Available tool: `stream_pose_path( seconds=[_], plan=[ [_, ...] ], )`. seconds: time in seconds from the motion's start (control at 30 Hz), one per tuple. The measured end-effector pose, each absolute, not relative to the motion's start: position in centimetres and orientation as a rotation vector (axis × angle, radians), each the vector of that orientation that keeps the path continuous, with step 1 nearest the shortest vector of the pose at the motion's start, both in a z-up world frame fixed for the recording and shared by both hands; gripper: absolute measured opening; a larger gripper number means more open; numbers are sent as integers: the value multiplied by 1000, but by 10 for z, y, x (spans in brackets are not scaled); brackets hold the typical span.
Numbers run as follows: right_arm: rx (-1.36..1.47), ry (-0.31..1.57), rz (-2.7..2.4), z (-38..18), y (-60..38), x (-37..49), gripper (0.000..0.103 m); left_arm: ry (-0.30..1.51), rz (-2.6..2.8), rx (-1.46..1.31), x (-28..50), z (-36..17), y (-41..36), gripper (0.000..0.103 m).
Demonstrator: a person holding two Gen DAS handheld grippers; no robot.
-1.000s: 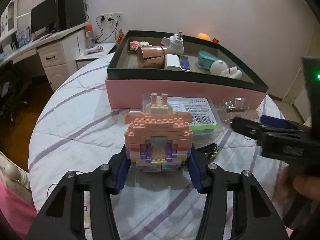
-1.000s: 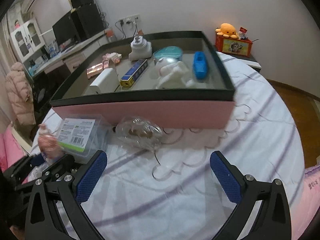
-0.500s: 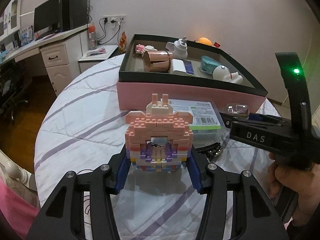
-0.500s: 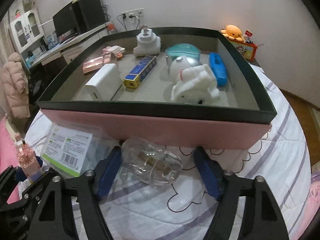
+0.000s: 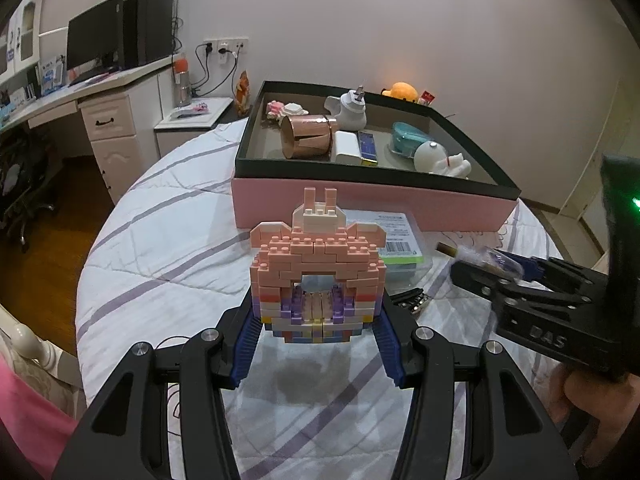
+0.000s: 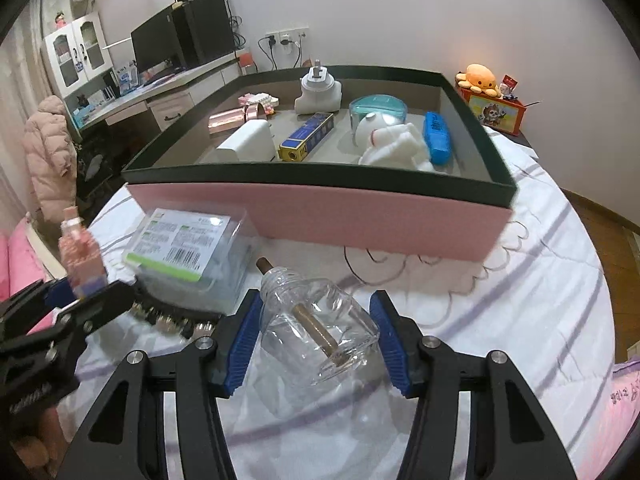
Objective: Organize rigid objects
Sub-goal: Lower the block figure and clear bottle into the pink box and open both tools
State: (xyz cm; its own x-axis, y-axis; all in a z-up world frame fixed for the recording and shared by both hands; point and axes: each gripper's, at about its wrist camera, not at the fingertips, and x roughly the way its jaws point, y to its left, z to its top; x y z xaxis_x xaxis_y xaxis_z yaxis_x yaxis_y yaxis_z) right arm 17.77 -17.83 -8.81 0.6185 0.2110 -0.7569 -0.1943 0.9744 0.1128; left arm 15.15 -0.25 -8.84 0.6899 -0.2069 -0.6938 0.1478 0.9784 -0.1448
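While left gripper points down, pinching pink toy-brick house mid-frame, right gripper has just closed on clear glass bottle, lower middle, off striped cloth.

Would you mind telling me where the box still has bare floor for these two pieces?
Inside the pink box, the near strip behind the front wall is bare, widest at the near-left corner before the white charger. A small gap lies between the blue-and-gold box and the white plush figure. The back and right are crowded.
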Motion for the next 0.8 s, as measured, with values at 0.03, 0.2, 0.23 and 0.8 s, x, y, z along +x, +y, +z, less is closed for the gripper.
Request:
stream_pose_path(
  seconds=[0.03, 0.2, 0.23, 0.8],
  plan=[
    [22, 864, 234, -85, -181, 173, 57, 782, -199, -80, 151, -87, -3, 52],
    [33, 825, 244, -67, -188, 160, 57, 762, -199, -73, 149, -78, -3, 52],
    [33, 813, 245, -61, -188, 158, 57, 755, -199, -68, 149, -74, -3, 52],
    [23, 686, 277, 16, -185, 202, 57, 620, -209, -55, 205, 10, -10, 52]
  ],
)
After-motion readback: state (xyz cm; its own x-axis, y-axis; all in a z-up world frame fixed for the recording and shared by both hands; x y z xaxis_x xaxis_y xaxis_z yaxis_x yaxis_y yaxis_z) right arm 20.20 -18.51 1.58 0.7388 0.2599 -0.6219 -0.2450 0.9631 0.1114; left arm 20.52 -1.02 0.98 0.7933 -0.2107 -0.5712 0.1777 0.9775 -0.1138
